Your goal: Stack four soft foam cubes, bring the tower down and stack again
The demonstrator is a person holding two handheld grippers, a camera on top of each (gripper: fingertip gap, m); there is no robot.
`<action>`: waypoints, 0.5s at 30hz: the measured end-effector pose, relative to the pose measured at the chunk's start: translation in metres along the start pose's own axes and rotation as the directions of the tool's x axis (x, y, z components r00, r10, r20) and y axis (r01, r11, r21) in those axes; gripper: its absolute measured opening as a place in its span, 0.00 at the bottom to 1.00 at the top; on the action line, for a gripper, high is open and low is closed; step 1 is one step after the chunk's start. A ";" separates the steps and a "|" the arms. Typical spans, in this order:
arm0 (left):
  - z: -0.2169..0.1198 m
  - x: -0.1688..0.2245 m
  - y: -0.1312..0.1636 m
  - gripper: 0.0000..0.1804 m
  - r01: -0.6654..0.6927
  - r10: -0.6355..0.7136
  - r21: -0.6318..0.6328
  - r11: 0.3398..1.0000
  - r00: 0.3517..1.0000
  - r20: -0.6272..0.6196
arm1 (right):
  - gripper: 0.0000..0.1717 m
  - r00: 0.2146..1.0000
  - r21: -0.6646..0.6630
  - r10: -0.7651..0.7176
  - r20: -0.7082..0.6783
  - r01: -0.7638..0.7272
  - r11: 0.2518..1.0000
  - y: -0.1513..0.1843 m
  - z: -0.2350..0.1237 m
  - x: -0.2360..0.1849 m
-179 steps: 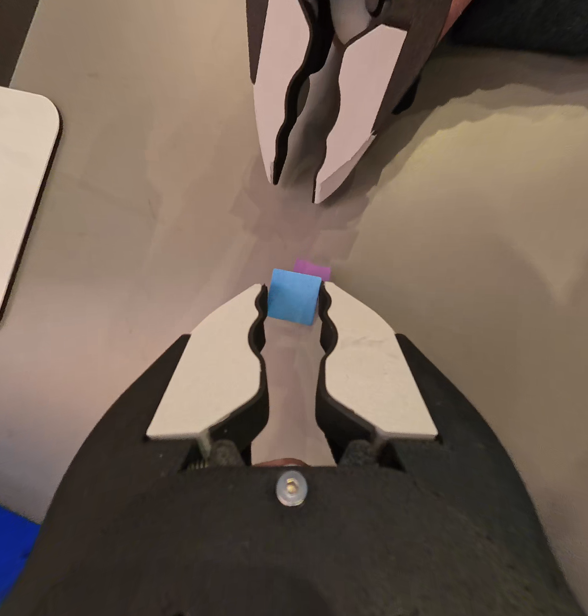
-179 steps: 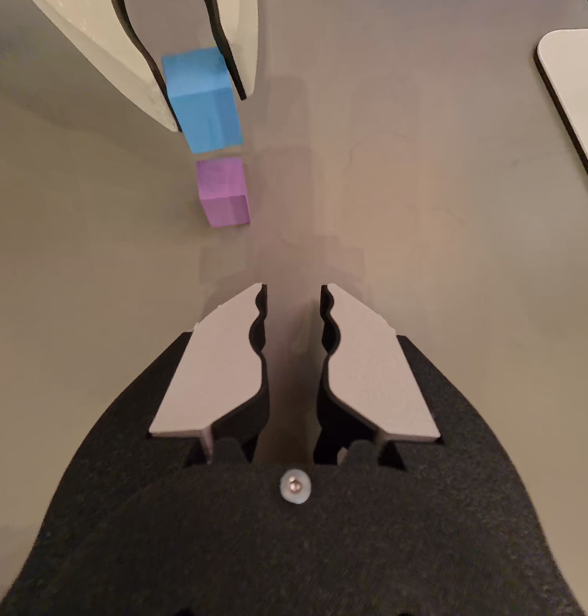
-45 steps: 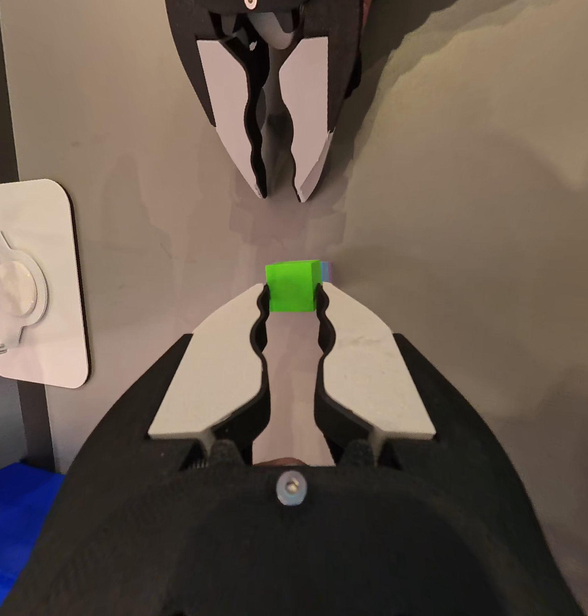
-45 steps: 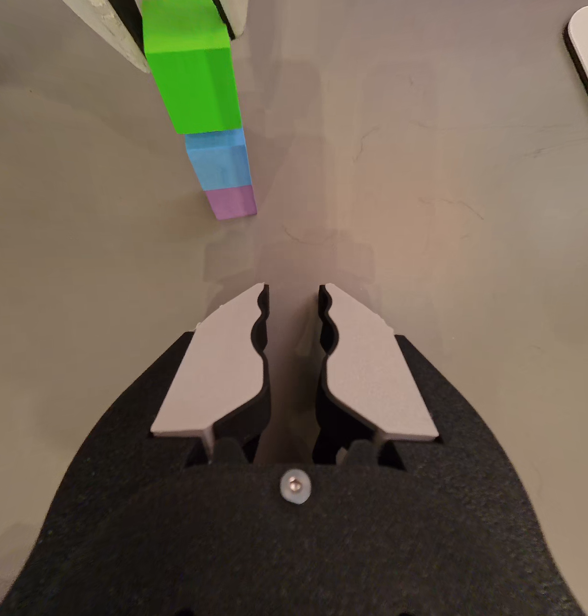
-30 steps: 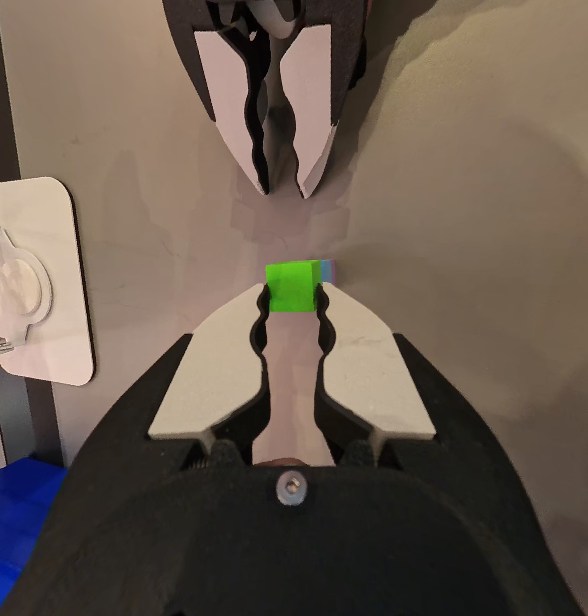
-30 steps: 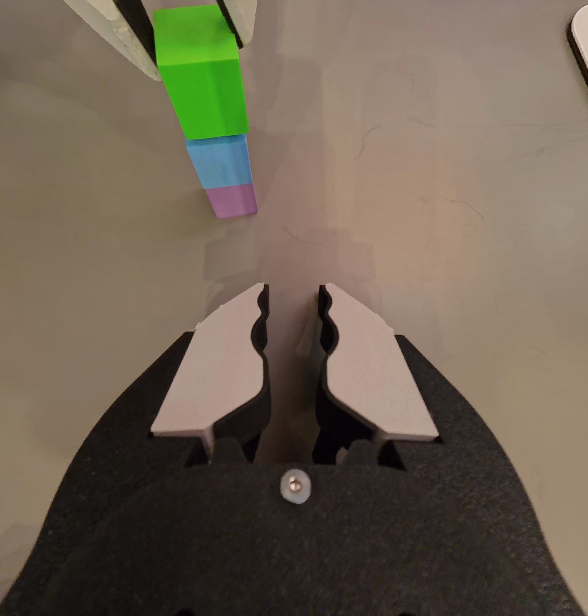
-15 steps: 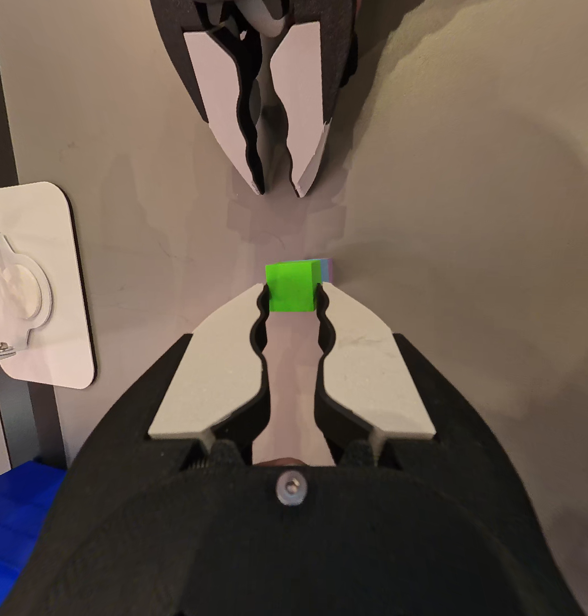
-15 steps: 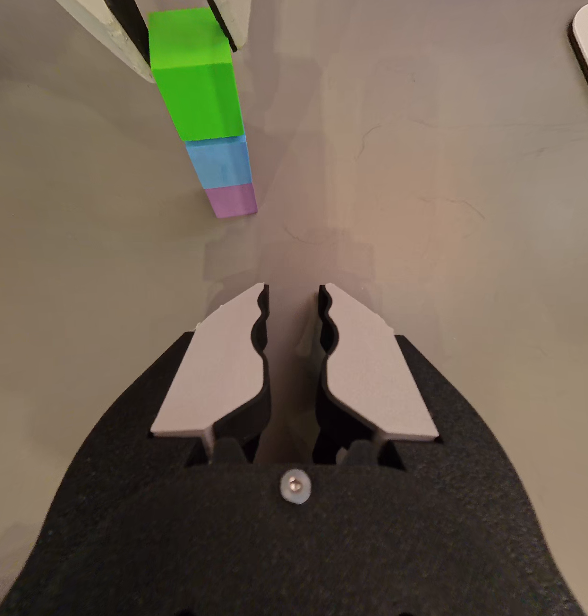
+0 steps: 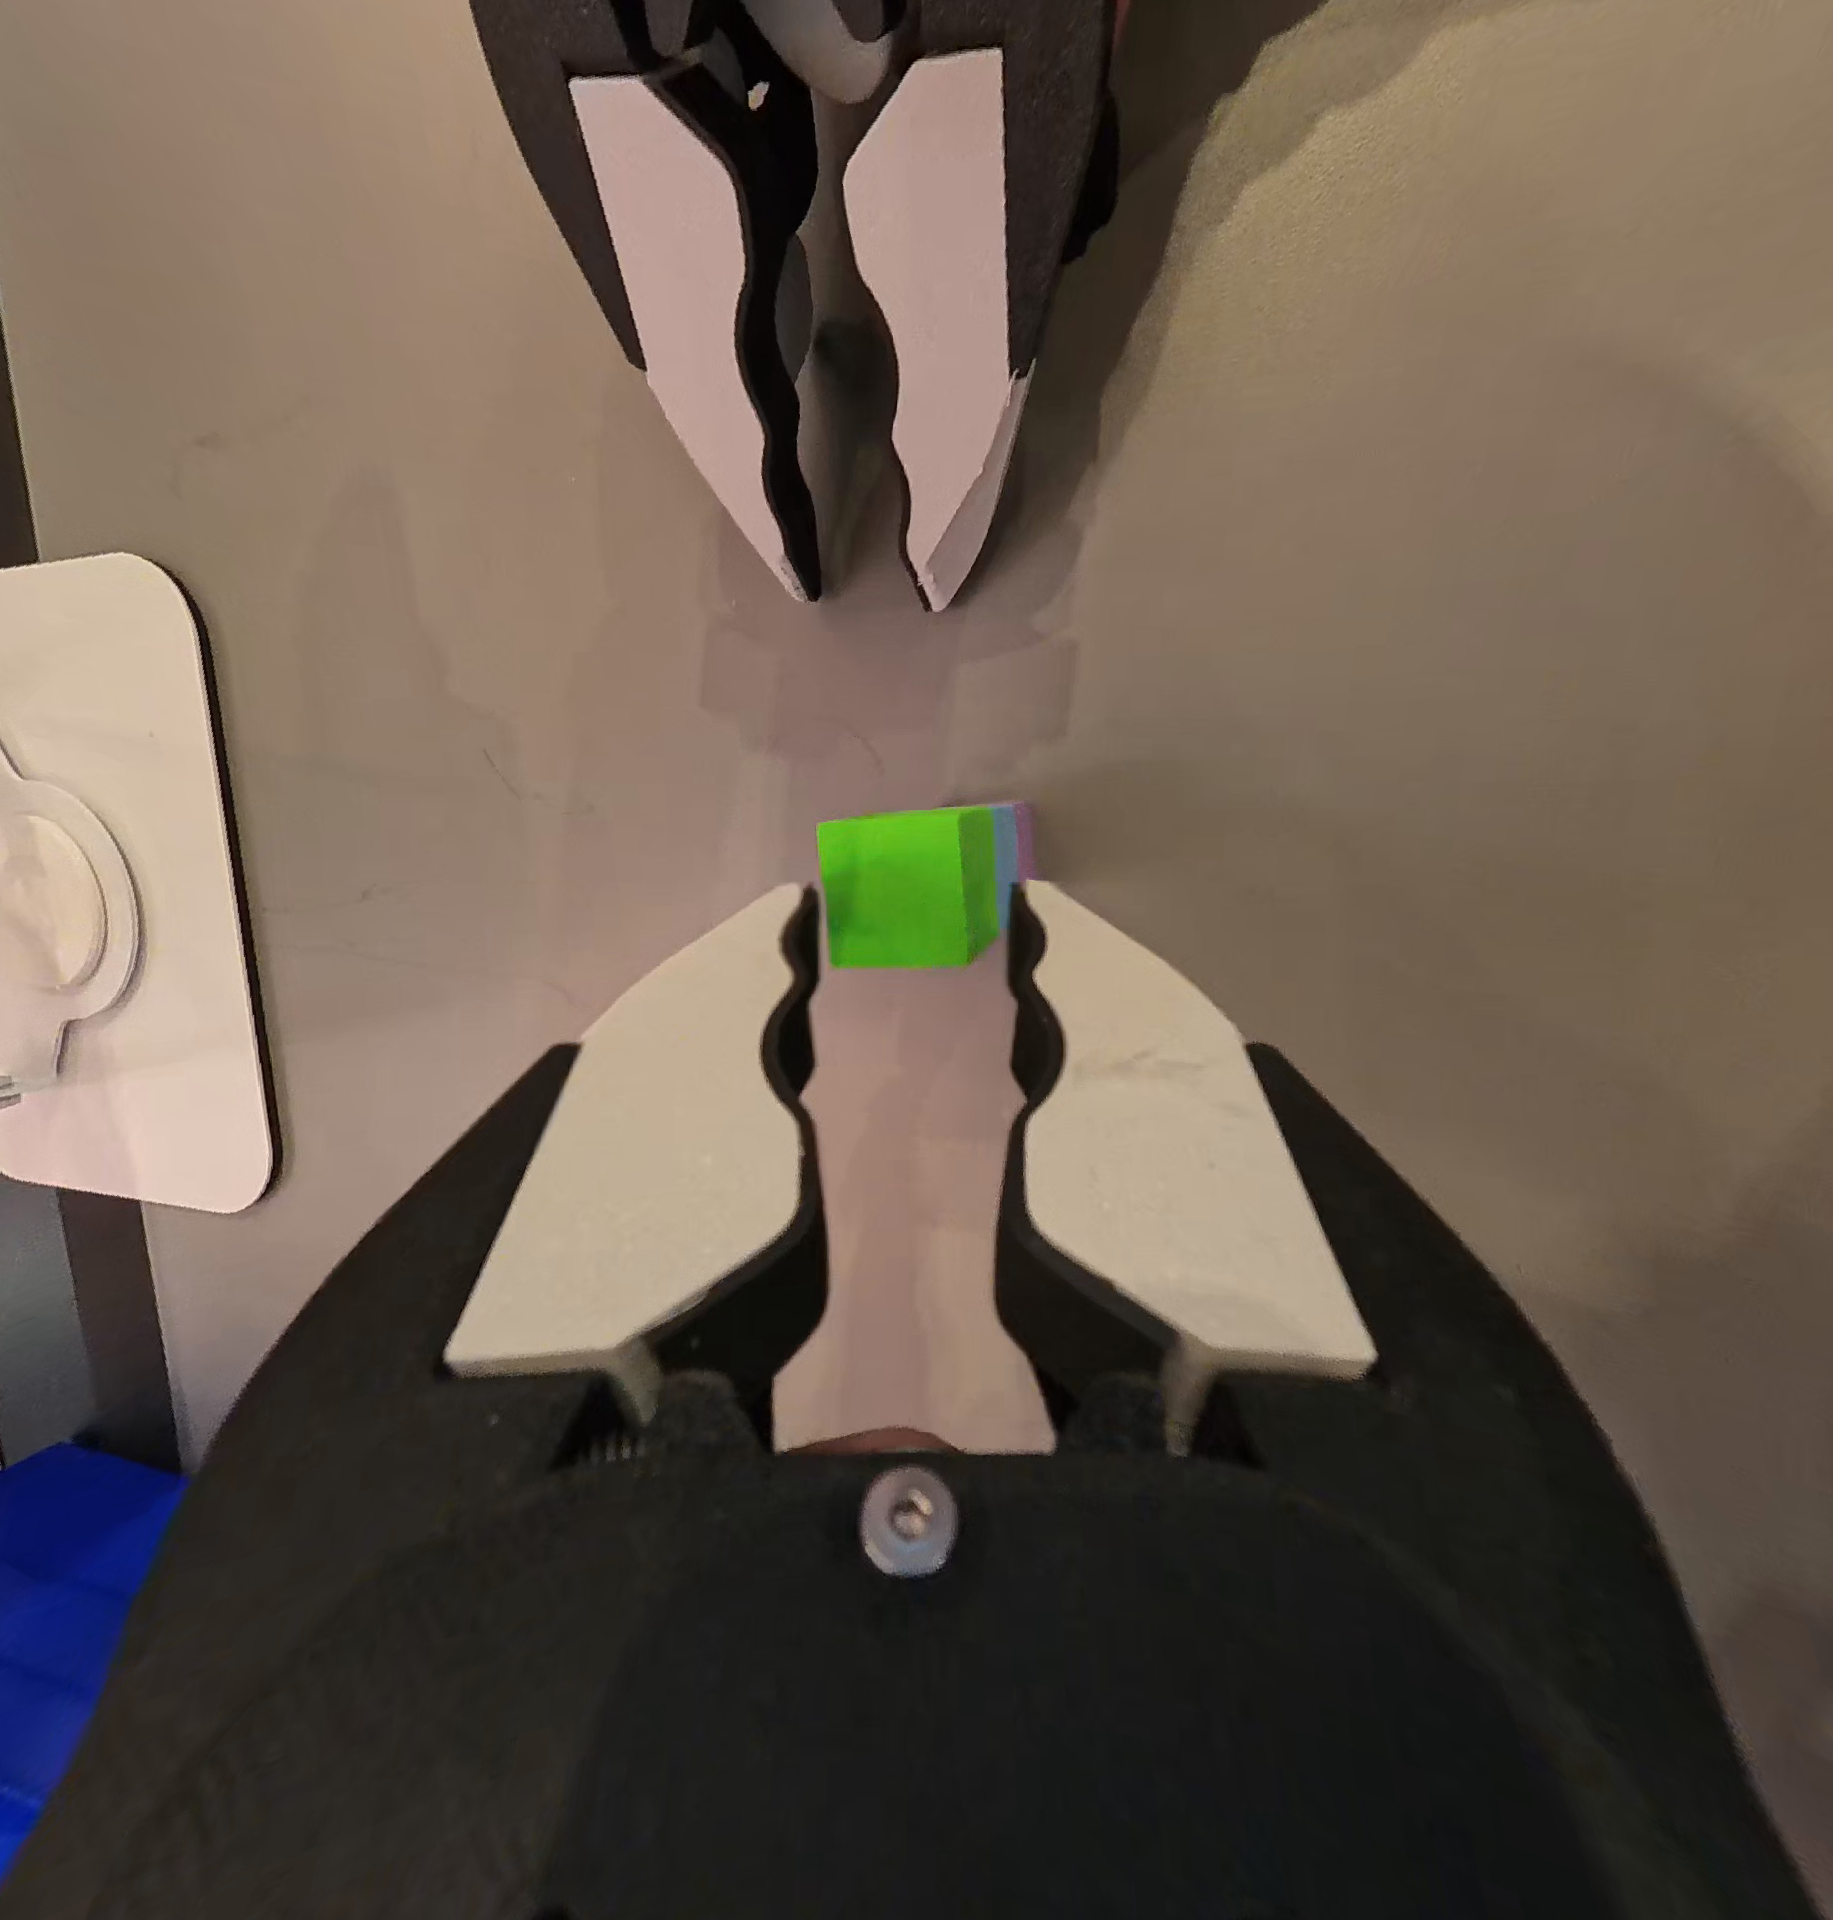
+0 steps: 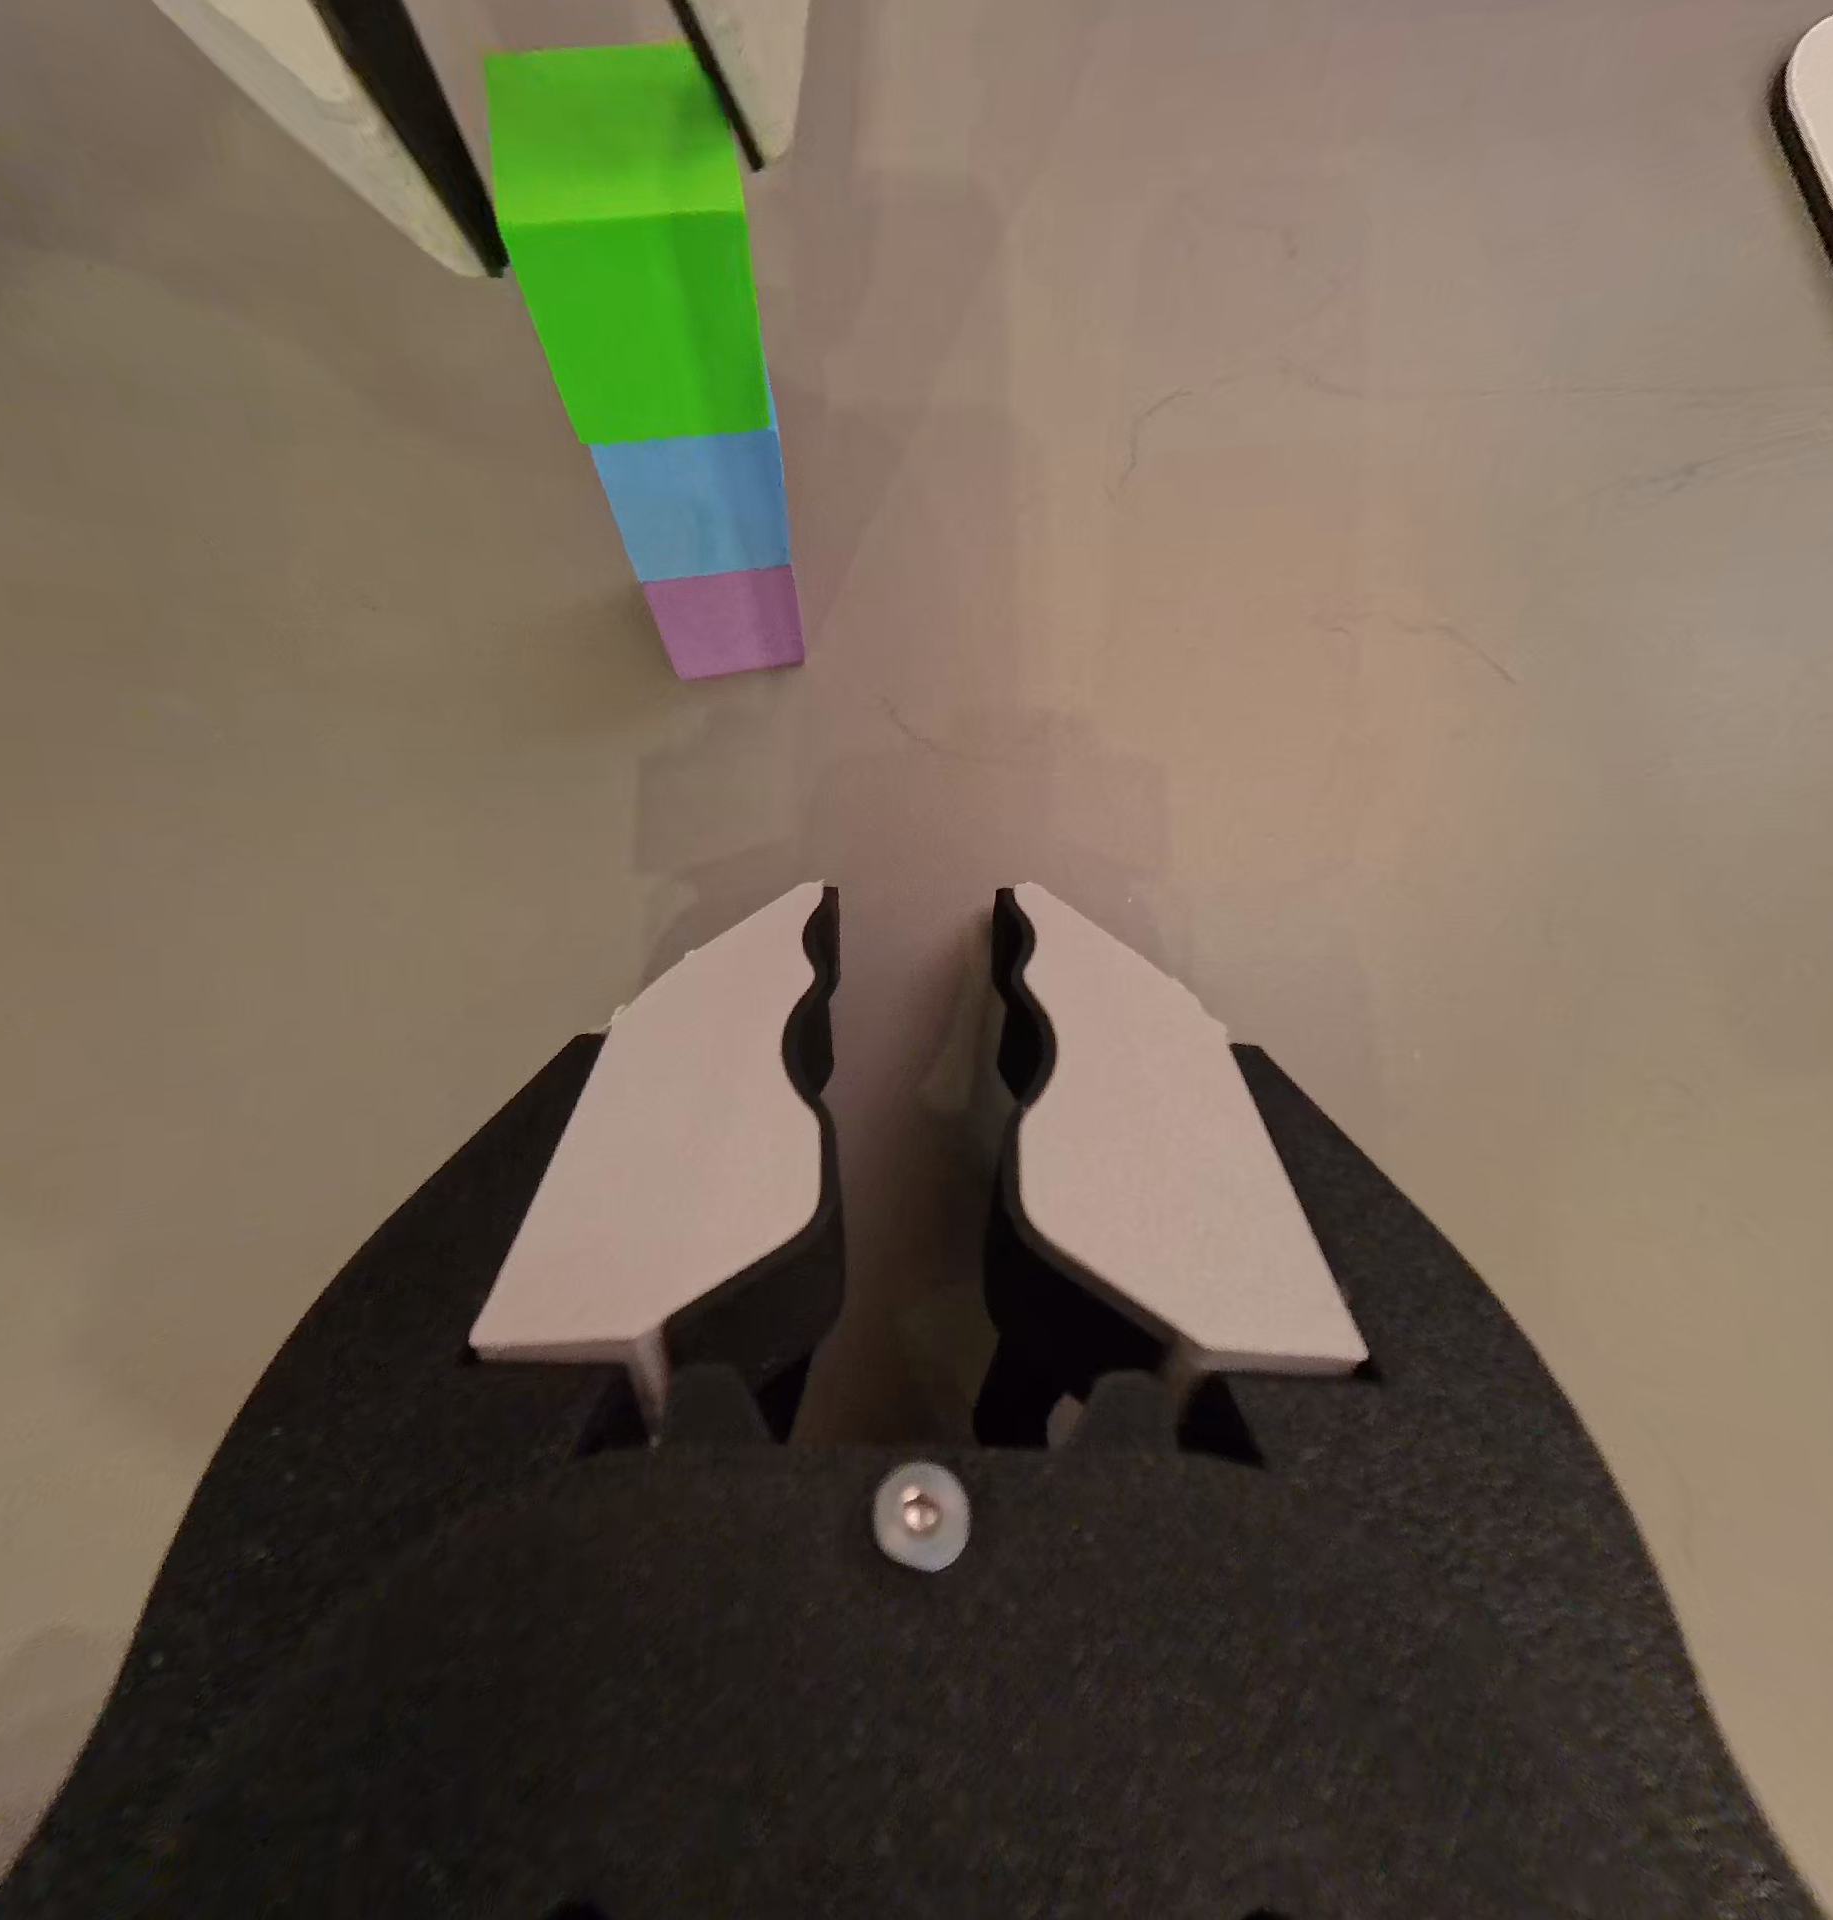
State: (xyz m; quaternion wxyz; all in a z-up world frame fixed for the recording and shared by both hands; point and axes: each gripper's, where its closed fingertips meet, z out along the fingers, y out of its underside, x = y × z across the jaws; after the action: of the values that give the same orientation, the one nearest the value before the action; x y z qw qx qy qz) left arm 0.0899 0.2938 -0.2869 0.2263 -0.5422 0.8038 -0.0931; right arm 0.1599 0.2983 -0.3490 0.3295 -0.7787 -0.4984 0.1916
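Peeking past green cube (image 9: 896,891), blue and purple slivers.

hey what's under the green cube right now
The green cube sits on a blue cube, which rests on a purple cube on the table. Their touching faces are covered. No fourth cube shows.

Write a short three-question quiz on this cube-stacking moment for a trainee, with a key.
1. Name the tower's colours, bottom to top.
2. True or false: the right gripper holds a cube.
3. How many cubes does the tower still lack? A one, B two, C three.

Key:
1. Purple cube, blue cube, green cube.
2. False: its fingers stand apart on nothing, above the bare table.
3. A: three are stacked, and the left gripper flanks the top one.
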 end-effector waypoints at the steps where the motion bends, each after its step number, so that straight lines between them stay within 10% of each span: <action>1: 0.000 0.000 0.001 0.21 0.005 -0.005 -0.002 1.000 1.000 0.002 | 0.16 1.000 0.000 0.000 0.000 0.000 1.000 0.000 0.000 0.000; 9: -0.033 -0.011 0.016 0.31 0.080 -0.082 0.042 0.996 0.995 0.057 | 0.16 1.000 0.003 -0.002 0.000 0.002 1.000 0.000 0.000 0.000; 15: -0.076 -0.035 0.119 0.24 0.272 -0.258 -0.033 0.962 0.939 0.227 | 0.16 1.000 0.001 -0.003 0.001 0.003 1.000 0.000 0.000 0.000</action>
State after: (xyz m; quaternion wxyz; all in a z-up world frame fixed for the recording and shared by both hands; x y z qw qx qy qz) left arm -0.0334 0.3655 -0.2574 0.2823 -0.6594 0.6958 -0.0362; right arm 0.1596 0.2979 -0.3490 0.3296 -0.7777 -0.4997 0.1918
